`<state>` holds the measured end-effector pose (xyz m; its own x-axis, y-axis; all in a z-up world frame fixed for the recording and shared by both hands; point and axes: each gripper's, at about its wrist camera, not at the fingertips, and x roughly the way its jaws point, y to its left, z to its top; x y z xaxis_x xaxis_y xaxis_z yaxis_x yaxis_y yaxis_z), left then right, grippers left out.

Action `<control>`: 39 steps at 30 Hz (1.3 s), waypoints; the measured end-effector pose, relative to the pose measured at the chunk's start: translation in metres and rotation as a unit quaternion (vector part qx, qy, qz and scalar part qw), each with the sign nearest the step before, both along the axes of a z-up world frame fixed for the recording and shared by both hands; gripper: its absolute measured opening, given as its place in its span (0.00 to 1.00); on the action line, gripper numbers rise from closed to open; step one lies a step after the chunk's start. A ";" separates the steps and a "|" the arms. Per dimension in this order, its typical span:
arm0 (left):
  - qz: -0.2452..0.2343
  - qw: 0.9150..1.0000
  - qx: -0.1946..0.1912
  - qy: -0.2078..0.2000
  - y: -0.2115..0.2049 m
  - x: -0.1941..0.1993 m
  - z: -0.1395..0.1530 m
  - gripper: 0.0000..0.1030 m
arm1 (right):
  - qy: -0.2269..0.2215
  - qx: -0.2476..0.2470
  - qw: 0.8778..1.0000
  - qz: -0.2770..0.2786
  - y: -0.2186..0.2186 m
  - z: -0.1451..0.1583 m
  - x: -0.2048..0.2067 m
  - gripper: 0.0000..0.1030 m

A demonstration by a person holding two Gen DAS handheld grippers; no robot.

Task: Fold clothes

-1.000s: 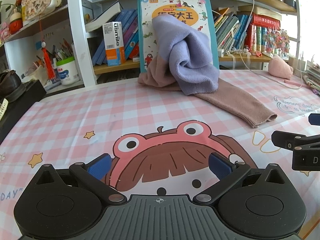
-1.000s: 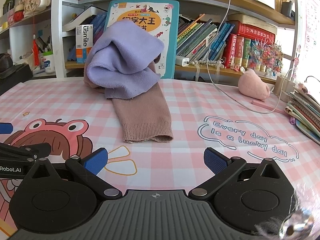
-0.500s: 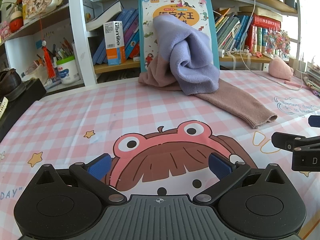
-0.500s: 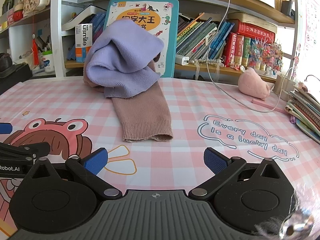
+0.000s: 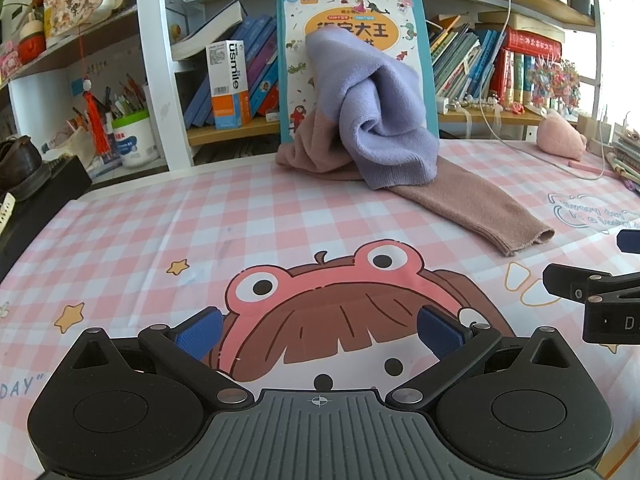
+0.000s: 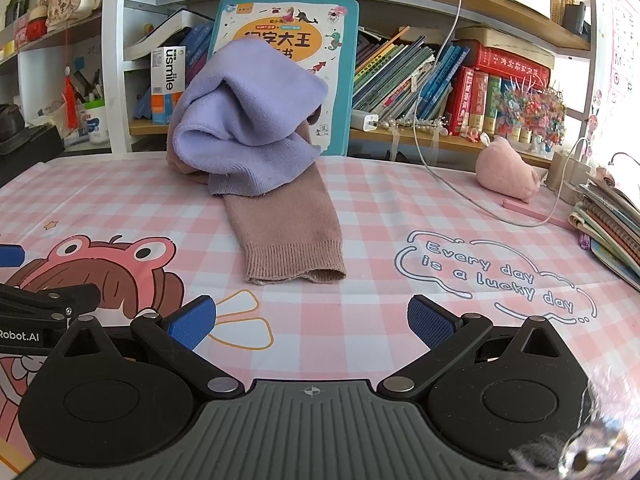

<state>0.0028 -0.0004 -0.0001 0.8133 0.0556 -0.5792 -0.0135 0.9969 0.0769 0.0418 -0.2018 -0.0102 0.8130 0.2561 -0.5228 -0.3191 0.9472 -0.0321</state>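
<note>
A knitted lilac and dusty-pink garment (image 5: 372,136) (image 6: 248,140) lies bunched at the back of the table, leaning on a large picture book. Its pink sleeve (image 5: 476,204) (image 6: 288,232) stretches forward across the cloth, cuff toward me. My left gripper (image 5: 319,332) is open above the frog cartoon, well short of the garment, with nothing between its blue pads. Just before the sleeve cuff, my right gripper (image 6: 311,323) is open and empty too. Each gripper's black finger shows at the edge of the other's view.
The pink checked tablecloth (image 6: 400,216) covers the table. A bookshelf (image 5: 224,132) with books runs along the back. The teal picture book (image 6: 320,40) stands behind the garment. A pink plush (image 6: 508,174), a white cable and stacked notebooks (image 6: 608,220) sit at the right.
</note>
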 end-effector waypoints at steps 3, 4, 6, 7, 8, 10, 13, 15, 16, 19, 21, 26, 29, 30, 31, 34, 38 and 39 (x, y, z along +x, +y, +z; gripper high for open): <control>-0.003 1.000 0.001 -0.002 -0.001 -0.001 0.000 1.00 | 0.000 0.000 1.000 0.000 0.000 0.000 0.000 1.00; -0.003 1.000 0.001 -0.003 -0.001 -0.001 0.000 1.00 | -0.001 -0.001 1.000 0.000 0.000 0.000 0.000 1.00; -0.003 1.000 0.001 -0.003 -0.001 -0.001 0.000 1.00 | -0.002 -0.001 1.000 -0.001 0.000 0.000 0.000 1.00; -0.002 1.000 0.001 -0.003 -0.001 -0.001 0.000 1.00 | -0.002 -0.001 1.000 -0.001 0.000 0.000 -0.001 1.00; -0.002 1.000 0.001 -0.002 -0.001 -0.001 0.000 1.00 | -0.002 -0.001 1.000 -0.001 0.000 0.000 -0.001 1.00; -0.001 1.000 0.000 -0.002 0.000 -0.001 0.000 1.00 | -0.002 -0.001 1.000 -0.001 0.001 0.000 -0.001 1.00; -0.001 1.000 0.000 -0.002 0.000 -0.001 0.000 1.00 | -0.002 -0.001 1.000 -0.001 0.001 0.000 -0.001 1.00; -0.001 1.000 0.000 -0.002 0.000 -0.001 0.000 1.00 | -0.002 -0.001 1.000 -0.002 0.001 0.000 -0.001 1.00; -0.001 1.000 0.000 -0.002 0.000 -0.001 0.000 1.00 | -0.002 -0.001 1.000 -0.002 0.001 0.000 -0.001 1.00; -0.001 1.000 0.000 -0.002 0.000 -0.001 0.000 1.00 | -0.002 -0.001 1.000 -0.001 0.001 0.000 -0.001 1.00; 0.000 1.000 0.000 -0.002 0.000 -0.001 0.000 1.00 | -0.002 -0.001 1.000 -0.001 0.001 0.000 -0.001 1.00; 0.000 1.000 0.000 -0.002 0.001 -0.001 0.000 1.00 | -0.002 -0.001 1.000 0.000 0.001 0.000 0.000 1.00; 0.000 1.000 0.000 -0.002 0.000 -0.001 0.000 1.00 | -0.002 -0.001 1.000 0.000 0.000 -0.001 -0.001 1.00; 0.000 1.000 0.000 -0.002 0.000 -0.001 0.000 1.00 | -0.002 -0.001 1.000 0.000 0.000 -0.001 -0.001 1.00; 0.000 1.000 0.001 -0.002 0.000 -0.001 0.000 1.00 | -0.002 -0.001 1.000 0.000 0.000 -0.001 -0.001 1.00; 0.000 1.000 0.004 -0.003 -0.001 -0.001 0.000 1.00 | -0.002 -0.001 1.000 0.000 0.000 0.000 0.000 1.00; -0.002 1.000 0.006 -0.004 -0.001 -0.002 0.000 1.00 | -0.002 -0.001 1.000 0.001 0.000 -0.001 -0.001 1.00; -0.002 1.000 0.006 -0.004 -0.001 -0.002 0.000 1.00 | -0.002 -0.001 1.000 0.001 0.000 -0.001 -0.001 1.00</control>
<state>0.0008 -0.0016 -0.0002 0.8179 0.0592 -0.5722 -0.0102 0.9960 0.0885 0.0412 -0.2016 -0.0107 0.8144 0.2566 -0.5205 -0.3202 0.9467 -0.0343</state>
